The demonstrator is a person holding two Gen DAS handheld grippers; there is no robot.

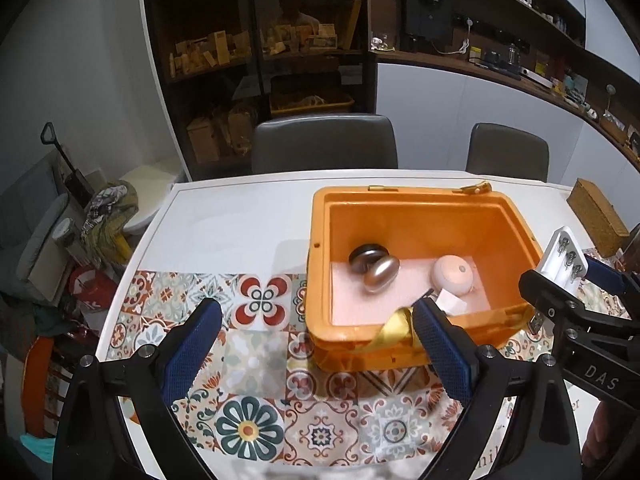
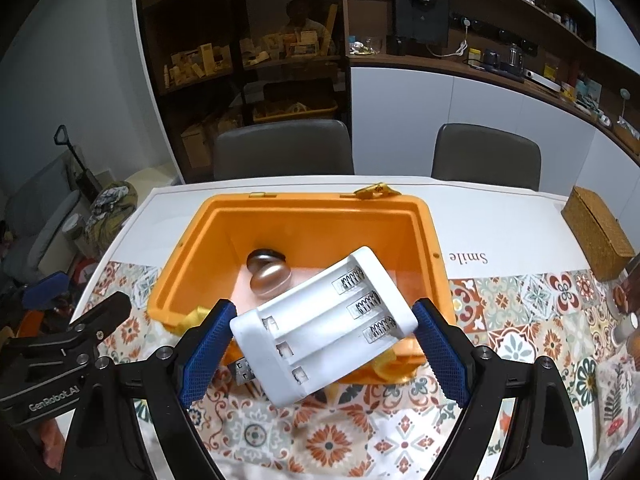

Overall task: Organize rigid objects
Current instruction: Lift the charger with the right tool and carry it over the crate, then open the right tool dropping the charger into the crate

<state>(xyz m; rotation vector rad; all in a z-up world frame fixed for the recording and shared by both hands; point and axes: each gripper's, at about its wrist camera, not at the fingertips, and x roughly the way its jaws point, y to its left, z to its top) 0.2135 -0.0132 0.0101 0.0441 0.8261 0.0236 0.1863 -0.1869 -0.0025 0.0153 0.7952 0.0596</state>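
White three-slot battery charger [image 2: 320, 326] with coil springs, clamped tilted in right hand-held gripper [image 2: 324, 336]; left hand-held gripper [image 1: 316, 340] spread

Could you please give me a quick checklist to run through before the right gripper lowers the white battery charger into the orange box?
1. Grip: right gripper is shut on the white battery charger, one pad on each side. Ok.
2. Charger level: it sits tilted between the pads. Not ok.
3. Position: charger is near the orange box, at its near right corner; whether fully over the opening, cannot tell.
4. Landing space: bronze oval piece, dark round piece and pink round device lie inside; bare floor shows between them. Ok.
5. Left gripper open, empty, at the near wall. Ok.
6. Yellow ribbon hangs over the near rim. Cannot tell if it interferes.
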